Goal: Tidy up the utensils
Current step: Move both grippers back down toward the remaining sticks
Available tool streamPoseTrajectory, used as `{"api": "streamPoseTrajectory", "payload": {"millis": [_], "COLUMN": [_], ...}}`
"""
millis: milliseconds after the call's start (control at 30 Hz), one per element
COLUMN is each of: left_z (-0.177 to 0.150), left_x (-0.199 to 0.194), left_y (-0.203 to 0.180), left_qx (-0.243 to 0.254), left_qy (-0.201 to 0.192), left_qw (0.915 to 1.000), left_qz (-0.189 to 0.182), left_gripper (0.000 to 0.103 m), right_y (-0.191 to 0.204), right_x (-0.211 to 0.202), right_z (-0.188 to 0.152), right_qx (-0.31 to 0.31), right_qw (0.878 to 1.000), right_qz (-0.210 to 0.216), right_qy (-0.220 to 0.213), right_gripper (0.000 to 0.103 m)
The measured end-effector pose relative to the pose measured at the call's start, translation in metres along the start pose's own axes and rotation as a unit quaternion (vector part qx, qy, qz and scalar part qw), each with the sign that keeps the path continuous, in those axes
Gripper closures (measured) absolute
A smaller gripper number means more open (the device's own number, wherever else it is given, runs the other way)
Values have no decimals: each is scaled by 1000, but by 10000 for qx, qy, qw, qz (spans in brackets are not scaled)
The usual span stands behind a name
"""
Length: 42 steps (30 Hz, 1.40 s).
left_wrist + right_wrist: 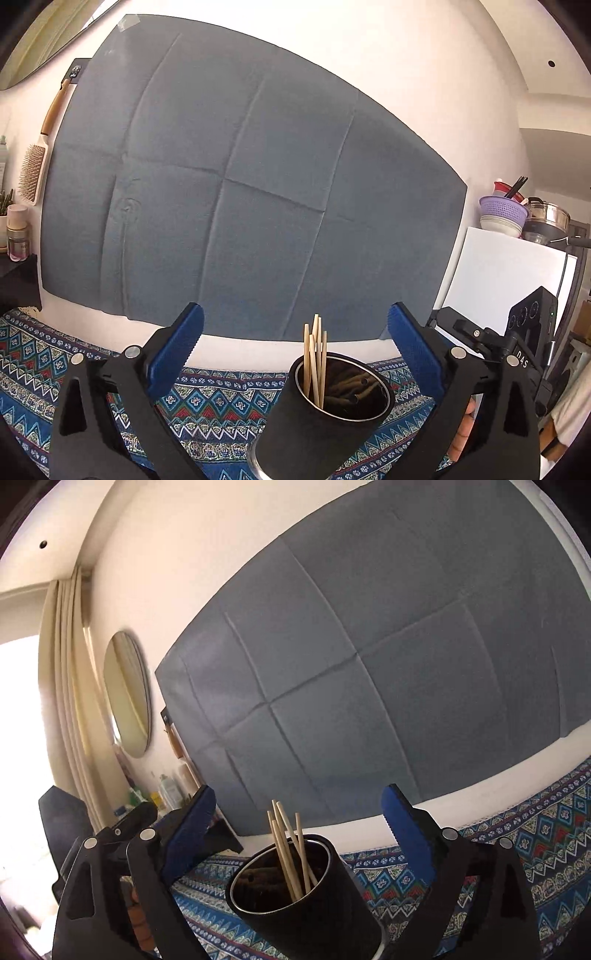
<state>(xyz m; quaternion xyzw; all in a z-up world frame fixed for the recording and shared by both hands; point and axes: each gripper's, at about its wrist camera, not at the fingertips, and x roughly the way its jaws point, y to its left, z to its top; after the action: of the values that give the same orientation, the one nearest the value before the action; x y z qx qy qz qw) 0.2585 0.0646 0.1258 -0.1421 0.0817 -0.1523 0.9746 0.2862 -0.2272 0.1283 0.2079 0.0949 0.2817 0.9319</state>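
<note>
A black cylindrical holder [314,432] [306,904] with a shiny metal inside stands on the patterned cloth. Several pale wooden chopsticks [314,363] [290,849] stick up out of it, and darker brown sticks [351,389] lie deeper inside. My left gripper [295,332] is open, its blue pads wide apart on either side of the holder and clear of it. My right gripper [299,812] is open too, with the holder low between its fingers and untouched. In the left wrist view the right gripper's black body [517,343] shows at the right.
A blue patterned tablecloth [207,398] [535,834] covers the table. A grey cloth [240,184] hangs on the wall behind. A hairbrush [37,162], bottles [16,232], a round mirror [127,694] and a curtain [66,709] are on the left; a white fridge [495,269] with stacked bowls is on the right.
</note>
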Motion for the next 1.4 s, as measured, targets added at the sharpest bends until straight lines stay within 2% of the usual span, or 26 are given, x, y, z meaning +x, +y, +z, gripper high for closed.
{"api": "streamPoseTrajectory", "payload": {"millis": [167,433,567,667,800,967,1133,1267,1400], "left_z": [-1,-8,-15,-24,-39,-62,-89,-110,-130], "left_x": [-11,-27,-32,-35,-34,-31,-26,-24,-18], "left_y": [-1,3,9,9,8,1,-8,-12,-14], "left_qx": [28,37,-6,113,179,359,674,774,850], "left_qy": [341,779,1103,1303,1766,2151,2608,2847,3194], "left_qw": [9993,9954,9915,9881,9813,9727,9589,9509,9386], "left_qz": [134,561,690,804,748,789,890,940,987], "left_gripper": [6,6,6,6,6,6,6,6,6], "right_y": [2,8,14,16,17,11,2,-8,-17], "right_x": [-16,-41,-52,-56,-59,-56,-55,-50,-45], "right_z": [3,4,3,-2,-15,-37,-59,-74,-92], "right_qx": [119,92,-1,-97,-252,-342,-368,-362,-288], "right_qw": [9998,9991,9990,9979,9947,9897,9815,9710,9585], "right_qz": [-117,-255,-314,-397,-590,-793,-998,-1288,-1350], "right_qy": [116,320,329,507,801,1144,1593,1980,2497], "right_gripper": [15,14,13,13,13,12,12,12,12]}}
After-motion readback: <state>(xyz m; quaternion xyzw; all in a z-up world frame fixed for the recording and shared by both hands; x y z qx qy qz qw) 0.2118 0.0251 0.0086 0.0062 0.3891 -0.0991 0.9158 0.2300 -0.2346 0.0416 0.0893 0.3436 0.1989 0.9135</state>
